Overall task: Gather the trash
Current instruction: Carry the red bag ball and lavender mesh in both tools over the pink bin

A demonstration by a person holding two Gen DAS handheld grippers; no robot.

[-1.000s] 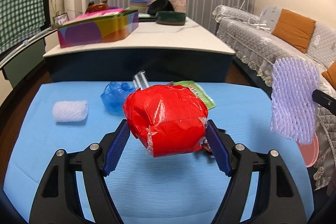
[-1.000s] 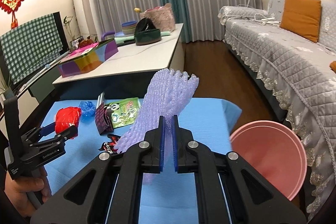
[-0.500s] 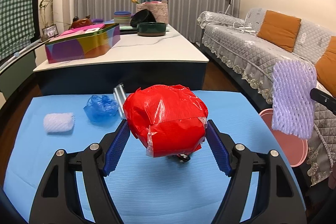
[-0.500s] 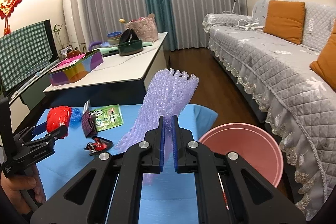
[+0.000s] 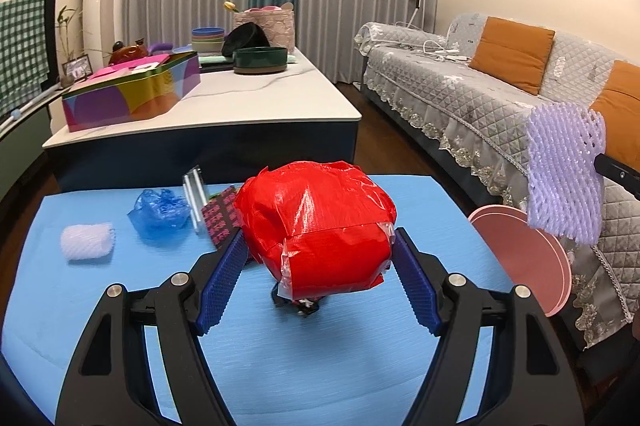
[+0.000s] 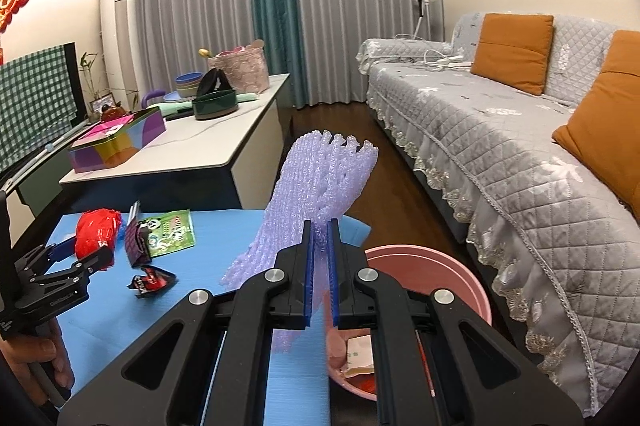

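My left gripper (image 5: 316,260) is shut on a crumpled red plastic bag (image 5: 316,222), held above the blue table (image 5: 280,366). From the right wrist view this left gripper (image 6: 86,254) and the red bag (image 6: 96,230) sit at the far left. My right gripper (image 6: 319,258) is shut on a purple foam net (image 6: 320,186), which sticks up over the table's right edge. The same purple net (image 5: 564,174) hangs at the right of the left wrist view, above a pink bin (image 5: 520,242). The pink bin (image 6: 424,260) stands beside the table with some trash inside.
Left on the table are a white foam net (image 5: 86,240), a blue plastic bag (image 5: 160,210), a dark patterned packet (image 5: 222,214), a green packet (image 6: 170,232) and a red-black wrapper (image 6: 152,278). Behind stands a white-topped counter (image 5: 248,106); a grey sofa (image 6: 520,154) runs along the right.
Both grippers have swung to the right and slightly up with their loads still held. The pink bin has come further into both views.
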